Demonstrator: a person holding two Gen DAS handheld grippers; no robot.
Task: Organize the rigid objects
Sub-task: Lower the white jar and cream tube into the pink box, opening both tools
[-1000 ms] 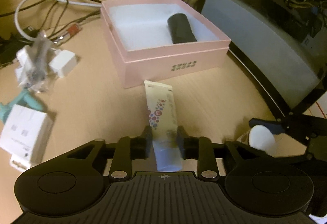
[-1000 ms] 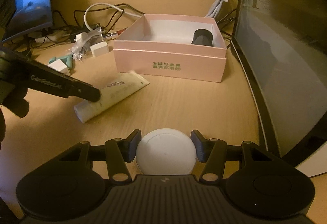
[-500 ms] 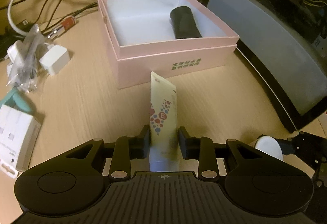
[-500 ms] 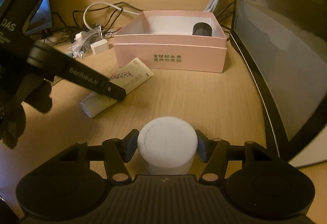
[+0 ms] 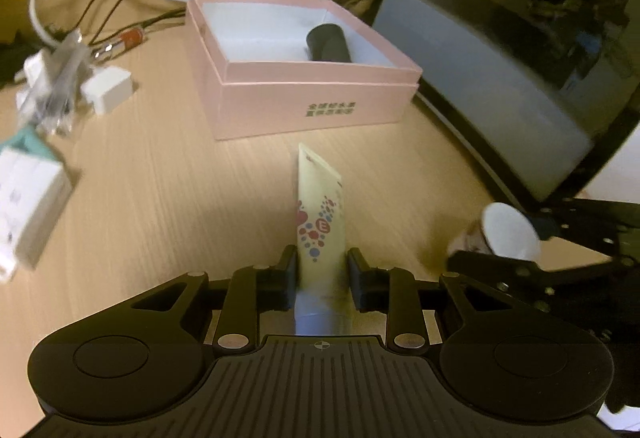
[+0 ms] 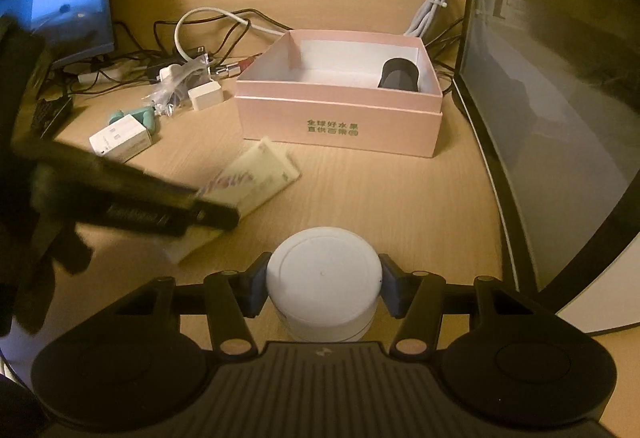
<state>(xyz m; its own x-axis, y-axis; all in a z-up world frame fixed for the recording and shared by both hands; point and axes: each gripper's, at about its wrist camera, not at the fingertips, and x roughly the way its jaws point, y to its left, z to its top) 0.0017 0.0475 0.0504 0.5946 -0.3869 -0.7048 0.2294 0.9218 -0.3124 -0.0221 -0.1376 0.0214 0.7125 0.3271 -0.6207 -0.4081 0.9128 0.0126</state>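
At bottom centre, the tube is being squeezed by the closing left gripper; the white jar is pinched by the right gripper.

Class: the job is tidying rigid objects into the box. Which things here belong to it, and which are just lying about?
Belongs to the job:
- pink box
- black cylinder inside it
- tube, left claw closing on it
- white jar in right claw

Lying about:
- cables
- white adapter
- monitor

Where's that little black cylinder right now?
The black cylinder lies inside the pink box, in its right-hand part, seen from both wrist views; the box sits on the desk beside the monitor.
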